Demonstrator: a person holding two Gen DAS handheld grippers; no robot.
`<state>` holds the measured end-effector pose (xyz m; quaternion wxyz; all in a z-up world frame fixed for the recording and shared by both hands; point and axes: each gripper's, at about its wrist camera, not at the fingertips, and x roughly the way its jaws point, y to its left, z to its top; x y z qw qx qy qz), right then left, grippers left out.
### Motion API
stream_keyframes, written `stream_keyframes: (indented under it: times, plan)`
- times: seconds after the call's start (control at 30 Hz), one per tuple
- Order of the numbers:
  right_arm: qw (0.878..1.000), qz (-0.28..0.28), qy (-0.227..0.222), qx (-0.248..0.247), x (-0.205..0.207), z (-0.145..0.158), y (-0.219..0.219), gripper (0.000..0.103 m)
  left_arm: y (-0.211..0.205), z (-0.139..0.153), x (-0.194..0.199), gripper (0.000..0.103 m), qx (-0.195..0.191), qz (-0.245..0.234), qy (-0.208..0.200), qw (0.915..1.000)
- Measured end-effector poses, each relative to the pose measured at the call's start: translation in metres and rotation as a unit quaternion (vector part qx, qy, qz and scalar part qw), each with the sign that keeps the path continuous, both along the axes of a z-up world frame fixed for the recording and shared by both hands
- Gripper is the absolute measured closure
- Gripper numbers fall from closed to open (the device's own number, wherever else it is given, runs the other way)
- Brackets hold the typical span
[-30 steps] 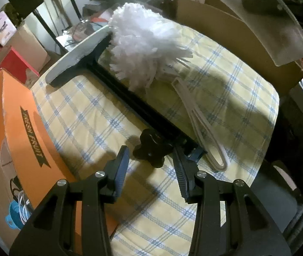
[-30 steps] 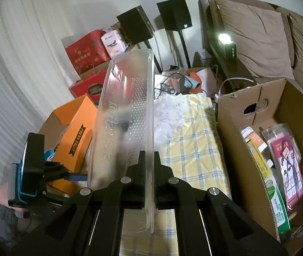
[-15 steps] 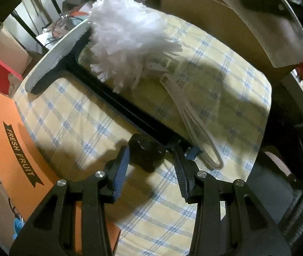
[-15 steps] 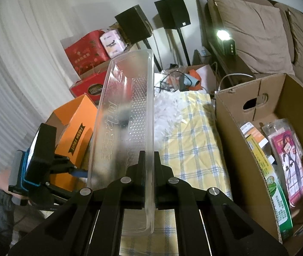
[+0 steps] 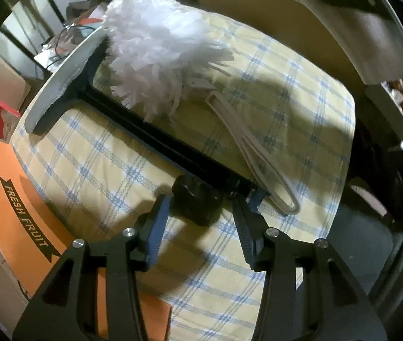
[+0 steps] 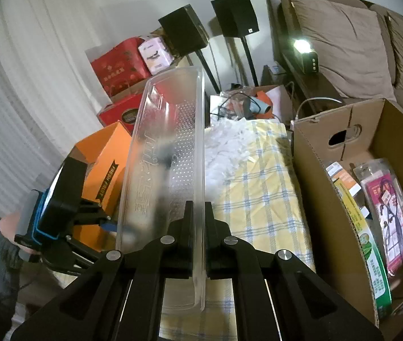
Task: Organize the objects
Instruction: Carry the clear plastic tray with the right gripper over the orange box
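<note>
A black squeegee-like tool (image 5: 156, 139) with a grey blade (image 5: 68, 76) lies across the yellow checked cloth (image 5: 93, 170); its black knob (image 5: 195, 199) is at the near end. A white fluffy duster (image 5: 158, 48) with a pale loop handle (image 5: 258, 153) lies beside it. My left gripper (image 5: 201, 216) is open, its fingers either side of the knob; it also shows in the right wrist view (image 6: 59, 207). My right gripper (image 6: 198, 218) is shut on the edge of a clear plastic tray (image 6: 167, 170), held upright above the cloth.
An orange "Fresh Fruit" box (image 5: 11, 207) sits left of the cloth. A cardboard box (image 6: 357, 199) with packaged goods stands to the right. Red boxes (image 6: 119, 65), two black speakers on stands (image 6: 184, 31), cables and a sofa (image 6: 343, 42) lie beyond.
My left gripper has moved forward along the cloth until its open fingers straddle the tool's knob. My right gripper holds the clear tray almost still.
</note>
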<state>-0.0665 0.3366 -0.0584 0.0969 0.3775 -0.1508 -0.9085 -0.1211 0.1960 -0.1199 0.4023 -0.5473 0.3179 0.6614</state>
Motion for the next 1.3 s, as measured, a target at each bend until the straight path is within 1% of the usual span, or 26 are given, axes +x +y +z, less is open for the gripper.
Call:
stream_keyframes:
  times: [0.1, 0.2, 0.4, 0.47, 0.53, 0.57, 0.6, 0.7, 0.83, 0.93, 1.0, 1.03, 1.13, 1.17, 1.27, 1.3]
  plan:
    - [1.0, 0.003, -0.001, 0.003, 0.0, 0.0, -0.002, 0.099, -0.002, -0.003, -0.003, 0.059, -0.017, 0.0, 0.009, 0.9998]
    - [1.0, 0.006, -0.002, 0.004, 0.0, 0.0, -0.003, 0.099, -0.003, -0.005, -0.005, 0.059, -0.024, 0.006, 0.003, 0.9997]
    - [1.0, 0.008, -0.007, 0.005, -0.002, -0.004, -0.006, 0.099, 0.009, -0.008, 0.004, 0.059, -0.039, -0.013, 0.014, 0.999]
    - [1.0, 0.01, -0.01, 0.006, -0.002, -0.005, -0.007, 0.099, 0.013, -0.012, 0.006, 0.059, -0.05, -0.018, 0.018, 0.9984]
    - [1.0, 0.01, -0.012, 0.006, -0.002, -0.006, -0.007, 0.099, 0.015, -0.016, 0.008, 0.058, -0.064, -0.013, 0.021, 0.9977]
    - [1.0, 0.01, -0.013, 0.006, -0.002, -0.007, -0.007, 0.099, 0.015, -0.016, 0.006, 0.062, -0.06, -0.005, 0.016, 0.9981]
    - [1.0, 0.01, -0.013, 0.005, -0.002, -0.007, -0.006, 0.099, 0.014, -0.015, 0.005, 0.069, -0.055, -0.001, 0.012, 0.9984]
    - [1.0, 0.011, -0.013, 0.005, -0.002, -0.008, -0.006, 0.099, 0.011, -0.013, 0.002, 0.069, -0.044, 0.015, 0.006, 0.9989]
    - [1.0, 0.009, -0.009, 0.003, -0.002, -0.008, -0.006, 0.099, 0.003, -0.001, -0.004, 0.069, -0.009, 0.052, 0.012, 0.9985]
    - [1.0, 0.009, -0.003, -0.001, -0.002, -0.005, -0.007, 0.099, -0.006, 0.016, -0.01, 0.069, 0.041, 0.09, 0.007, 0.9951]
    - [1.0, 0.01, 0.001, -0.003, -0.003, -0.003, -0.008, 0.099, -0.012, 0.028, -0.016, 0.069, 0.073, 0.111, 0.006, 0.9911]
    - [1.0, 0.011, 0.003, -0.003, -0.003, -0.001, -0.01, 0.099, -0.015, 0.034, -0.016, 0.07, 0.084, 0.12, 0.01, 0.9892]
    - [1.0, 0.015, 0.008, -0.003, -0.004, 0.002, -0.015, 0.099, -0.025, 0.053, -0.018, 0.069, 0.115, 0.148, 0.035, 0.9817]
    - [1.0, 0.016, 0.01, -0.002, -0.005, 0.003, -0.017, 0.099, -0.031, 0.064, -0.011, 0.07, 0.131, 0.158, 0.041, 0.9777]
    - [1.0, 0.02, 0.015, 0.0, -0.006, 0.006, -0.023, 0.099, -0.042, 0.088, -0.007, 0.069, 0.169, 0.171, 0.053, 0.9693]
    - [1.0, 0.022, 0.015, 0.0, -0.007, 0.006, -0.026, 0.099, -0.045, 0.096, -0.004, 0.069, 0.175, 0.175, 0.058, 0.9671]
